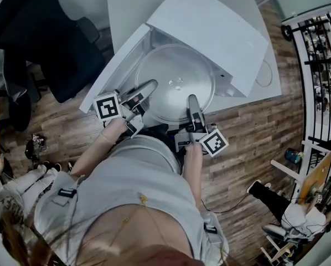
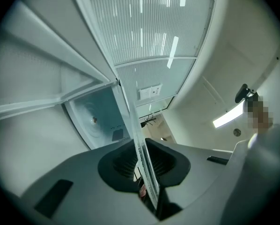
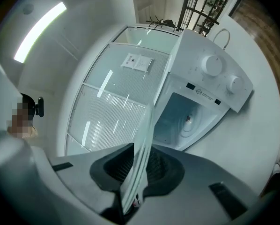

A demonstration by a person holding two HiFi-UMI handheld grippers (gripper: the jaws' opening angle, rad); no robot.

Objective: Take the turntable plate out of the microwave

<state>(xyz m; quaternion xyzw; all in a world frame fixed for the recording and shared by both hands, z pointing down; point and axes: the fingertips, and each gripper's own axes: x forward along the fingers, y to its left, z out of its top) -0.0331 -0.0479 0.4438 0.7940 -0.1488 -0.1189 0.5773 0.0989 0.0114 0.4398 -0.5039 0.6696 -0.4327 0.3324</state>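
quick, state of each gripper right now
Left hand-held gripper: closed on the turntable plate, at its rim.
Right hand-held gripper: closed on the turntable plate's rim too.

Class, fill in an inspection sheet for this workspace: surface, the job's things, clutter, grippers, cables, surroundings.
Surface: white table carrying the microwave, its door swung open.
Job's things: glass turntable plate held outside the cavity, which shows only its centre hub.
Clutter: nothing seen on the table; small items on the floor at the left.
Grippers: left gripper and right gripper each clamp the plate's near rim.
Cables: white cord loop on the table beside the microwave; thin dark cable on the floor.
Surroundings: wood floor, black chair, black railing, seated person at lower right.
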